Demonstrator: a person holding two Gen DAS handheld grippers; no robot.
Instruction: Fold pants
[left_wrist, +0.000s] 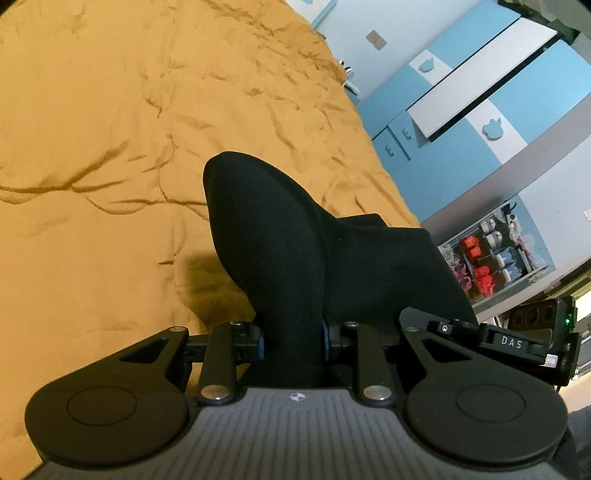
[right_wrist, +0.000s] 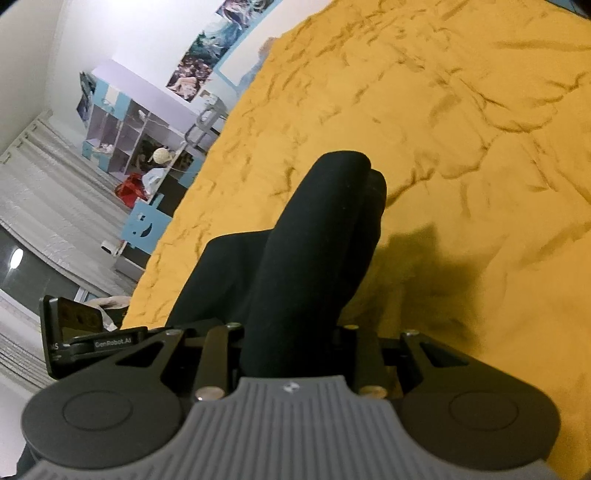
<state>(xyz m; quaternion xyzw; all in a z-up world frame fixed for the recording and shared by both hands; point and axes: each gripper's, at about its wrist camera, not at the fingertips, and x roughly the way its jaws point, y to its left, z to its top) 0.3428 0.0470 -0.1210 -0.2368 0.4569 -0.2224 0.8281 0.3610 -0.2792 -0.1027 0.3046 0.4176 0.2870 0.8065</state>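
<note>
We have the black pants (left_wrist: 280, 236) pinched in both the left gripper (left_wrist: 293, 341) and the right gripper (right_wrist: 291, 343), bunched above the yellow bedspread (left_wrist: 92, 110). Each grip takes only a thick fold, so we risk layers slipping free and the pants dropping crooked onto the bedspread.
</note>
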